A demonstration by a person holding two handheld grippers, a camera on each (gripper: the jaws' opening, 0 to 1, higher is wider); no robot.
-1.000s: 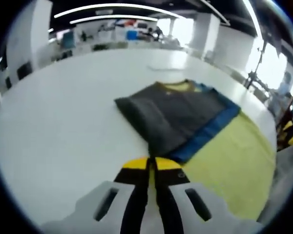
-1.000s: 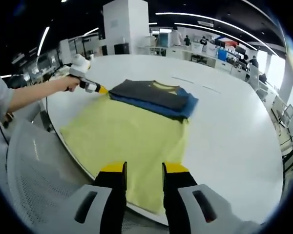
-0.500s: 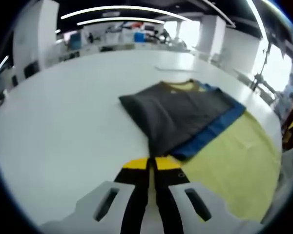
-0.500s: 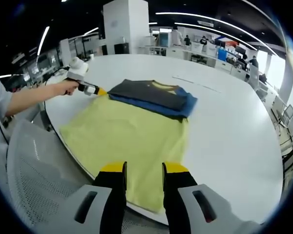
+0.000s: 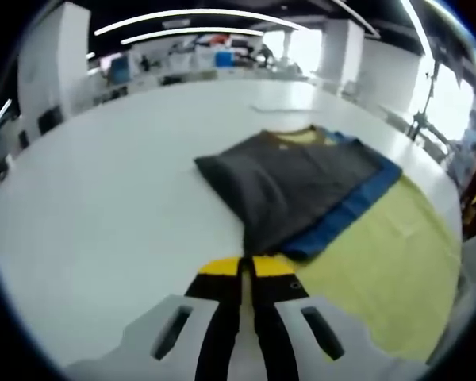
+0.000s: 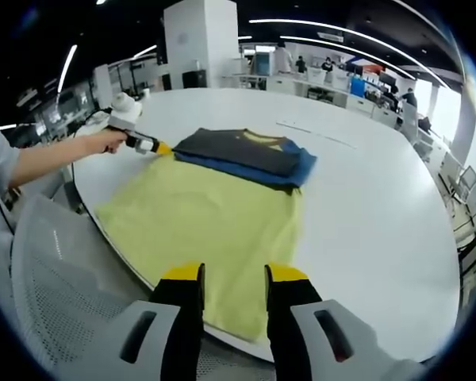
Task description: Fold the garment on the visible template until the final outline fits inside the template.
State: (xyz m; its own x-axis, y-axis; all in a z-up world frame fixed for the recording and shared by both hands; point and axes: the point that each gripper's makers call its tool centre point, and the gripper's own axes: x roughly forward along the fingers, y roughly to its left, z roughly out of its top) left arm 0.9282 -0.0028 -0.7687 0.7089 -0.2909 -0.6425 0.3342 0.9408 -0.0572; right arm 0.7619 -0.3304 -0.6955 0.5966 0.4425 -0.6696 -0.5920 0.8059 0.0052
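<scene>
Left gripper view first: a big white table (image 5: 103, 182) spreads out, and the left gripper (image 5: 244, 268) sits low over it with its yellow tips pressed together, clenched with nothing between them. Just past the tips lies the folded shirt (image 5: 289, 186), dark gray on top with a blue layer poking out along its near and right edges and a bit of yellow at the collar. The tips are very close to the shirt's near corner, but I cannot tell if they touch it. To the right of the shirt is the yellow sheet (image 5: 381, 270), flat on the tabletop and reaching toward the table's right edge. The shirt's right side lies on the sheet, and its left side lies on the bare white table.

Right gripper view next: on the left a person's hand (image 6: 103, 141) holds the left gripper (image 6: 160, 148) at the far left corner of the yellow sheet (image 6: 206, 230), right beside the folded shirt (image 6: 242, 156). The shirt rests along the sheet's far edge. The sheet runs back to the near edge of the table (image 6: 381, 206). At the bottom, the right gripper (image 6: 235, 276) hangs above that near edge with its jaws apart, released, holding nothing. A gray mesh chair (image 6: 55, 294) stands at the lower left.
</scene>
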